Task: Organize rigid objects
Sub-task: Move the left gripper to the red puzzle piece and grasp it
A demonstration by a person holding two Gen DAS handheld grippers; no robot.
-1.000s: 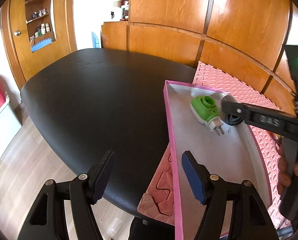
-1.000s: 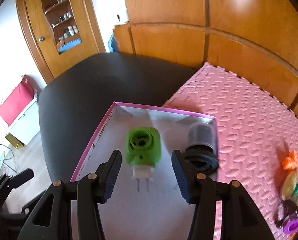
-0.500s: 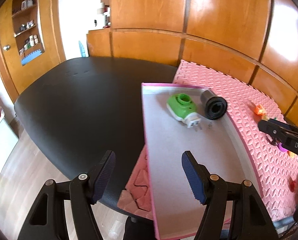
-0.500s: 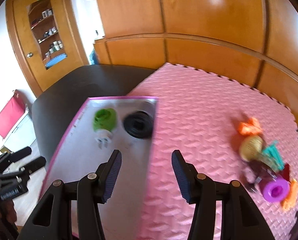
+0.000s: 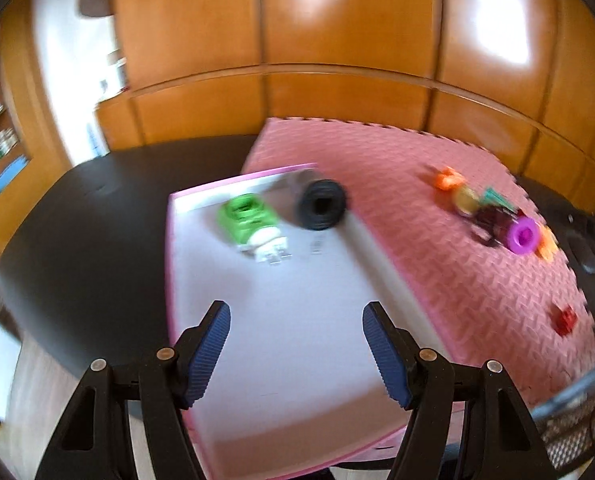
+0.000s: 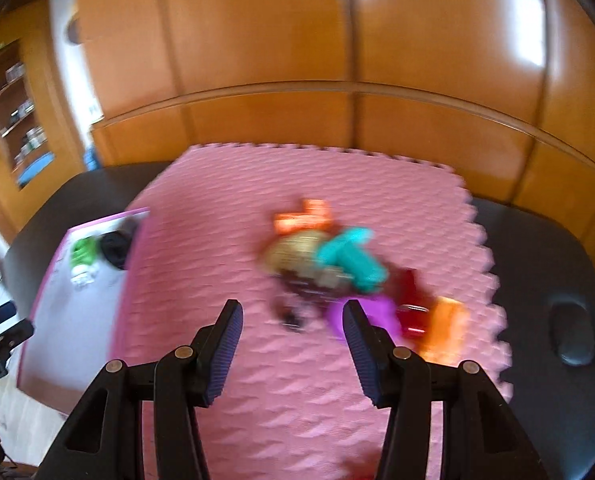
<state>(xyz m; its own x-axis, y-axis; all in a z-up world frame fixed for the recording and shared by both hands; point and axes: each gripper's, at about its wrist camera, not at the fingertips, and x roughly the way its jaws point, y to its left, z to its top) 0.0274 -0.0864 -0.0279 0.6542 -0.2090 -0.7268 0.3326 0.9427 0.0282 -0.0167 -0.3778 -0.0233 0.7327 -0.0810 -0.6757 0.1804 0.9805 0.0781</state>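
Left hand-held gripper (image 5: 296,350): jaws spread wide, nothing between them, hovering over the near part of the pink-rimmed tray (image 5: 169,264). Tray sits partly on the black desk (image 5: 89,224), partly on the pink foam mat (image 5: 437,248). In the tray's far end: green plug adapter (image 5: 251,220) lying on its side, prongs toward the camera, with the black cylinder (image 5: 320,205) just beside it on the right, near the tray's right wall.

Right hand-held gripper (image 6: 291,350): also open, empty, above the mat and facing the loose pile. Pile is motion-blurred: orange piece (image 6: 303,216) at the far side, tan round item (image 6: 297,254), teal piece (image 6: 353,258), purple ring (image 6: 371,314) just behind the right fingertip, second orange piece (image 6: 445,330) at the right. All bunched together; can't tell exact contacts. Small red item (image 5: 563,319) sits apart near the mat's right edge in the left wrist view.
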